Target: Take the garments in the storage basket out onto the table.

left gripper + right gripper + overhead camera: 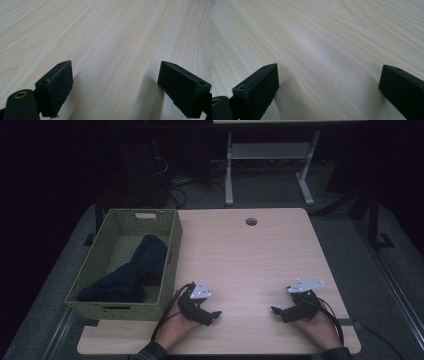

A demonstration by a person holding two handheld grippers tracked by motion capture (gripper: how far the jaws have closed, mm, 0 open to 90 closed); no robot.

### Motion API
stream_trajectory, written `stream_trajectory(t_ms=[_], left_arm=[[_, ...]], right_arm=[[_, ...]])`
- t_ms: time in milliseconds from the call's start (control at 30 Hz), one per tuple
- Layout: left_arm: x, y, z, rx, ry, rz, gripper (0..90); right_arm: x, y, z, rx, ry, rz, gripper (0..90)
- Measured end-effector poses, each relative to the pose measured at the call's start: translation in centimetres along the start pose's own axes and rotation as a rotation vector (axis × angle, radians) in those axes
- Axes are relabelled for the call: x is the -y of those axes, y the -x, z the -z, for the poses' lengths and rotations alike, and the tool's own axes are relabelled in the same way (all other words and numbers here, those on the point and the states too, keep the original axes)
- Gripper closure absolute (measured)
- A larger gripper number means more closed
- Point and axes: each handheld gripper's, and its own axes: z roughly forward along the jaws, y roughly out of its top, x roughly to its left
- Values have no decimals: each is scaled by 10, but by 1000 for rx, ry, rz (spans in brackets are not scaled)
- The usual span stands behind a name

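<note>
My left gripper point(212, 316) rests low on the light wooden table point(250, 255) near its front edge, just right of the basket, pointing right. Its jaws stand wide apart in the left gripper view point(115, 82), with bare wood between them. My right gripper point(276, 311) lies near the front right of the table, pointing left toward the other one. In the right gripper view point(328, 87) its jaws are also spread, with nothing between them. A dark blue cloth point(131, 272) lies crumpled inside the green woven basket point(170, 270).
The basket stands on the table's left side and overhangs its left edge. A round cable hole point(251, 221) sits near the far edge. Beyond the table, a white desk frame point(270, 165) and cables stand on the dark floor.
</note>
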Motion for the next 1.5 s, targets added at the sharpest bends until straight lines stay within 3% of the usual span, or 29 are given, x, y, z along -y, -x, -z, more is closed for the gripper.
stream_trajectory(t_ms=[533, 933, 1167, 1500], left_arm=[[-1, 1, 2, 2, -23, -11, 125], [-8, 0, 7, 26, -57, 33, 133], [-15, 0, 12, 32, -65, 6, 134], [-19, 0, 17, 23, -55, 12, 134]], right_arm=[[0, 0, 0, -1, 0, -2, 23], [0, 0, 0, -1, -1, -2, 23], [0, 0, 0, -1, -1, -2, 23], [0, 0, 0, -1, -1, -2, 23]])
